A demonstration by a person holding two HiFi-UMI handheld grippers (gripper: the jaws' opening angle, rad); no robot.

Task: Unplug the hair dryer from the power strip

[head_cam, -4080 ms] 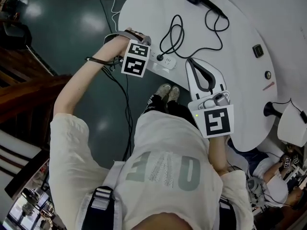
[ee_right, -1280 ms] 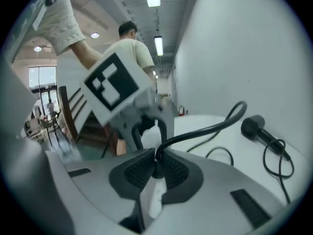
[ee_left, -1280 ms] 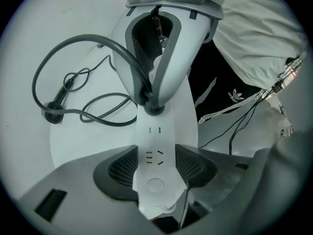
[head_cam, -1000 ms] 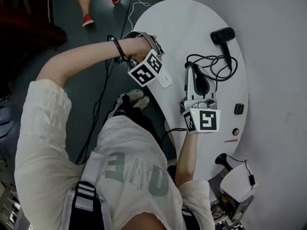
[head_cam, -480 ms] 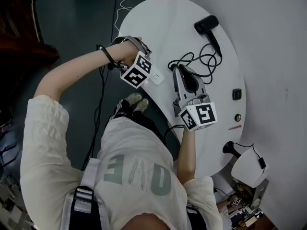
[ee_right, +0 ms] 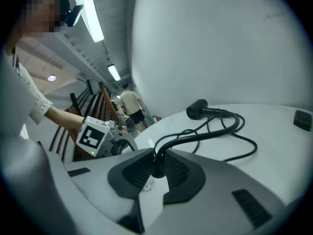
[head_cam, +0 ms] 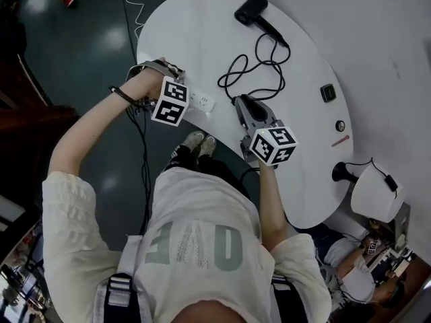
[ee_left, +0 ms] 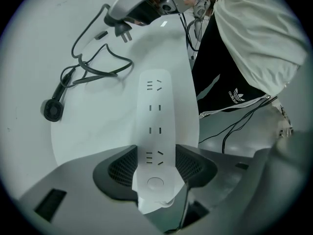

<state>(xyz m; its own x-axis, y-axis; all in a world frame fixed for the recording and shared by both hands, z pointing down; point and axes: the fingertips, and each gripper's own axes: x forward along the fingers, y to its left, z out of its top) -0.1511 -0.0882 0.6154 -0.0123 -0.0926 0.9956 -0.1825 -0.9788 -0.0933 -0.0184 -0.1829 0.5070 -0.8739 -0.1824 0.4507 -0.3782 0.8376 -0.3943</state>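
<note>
Already clear of the power strip (ee_left: 157, 126), which is clamped at the edge of the table (head_cam: 202, 32) by the left gripper (ee_left: 155, 169), the plug (ee_left: 123, 33) is pinched in the closed right gripper (ee_right: 157, 168); if swung wide, the hair dryer (head_cam: 250, 9) could be dragged by its cord (ee_right: 200, 134).

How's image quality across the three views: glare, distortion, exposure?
Head view: dim and underexposed, the white table reads grey, with soft glare on the dark floor. Left gripper view: heavy fisheye with black corners, the power strip sharp and evenly lit. Right gripper view: same fisheye, the ceiling light blown out, the hair dryer crisp enough.
</note>
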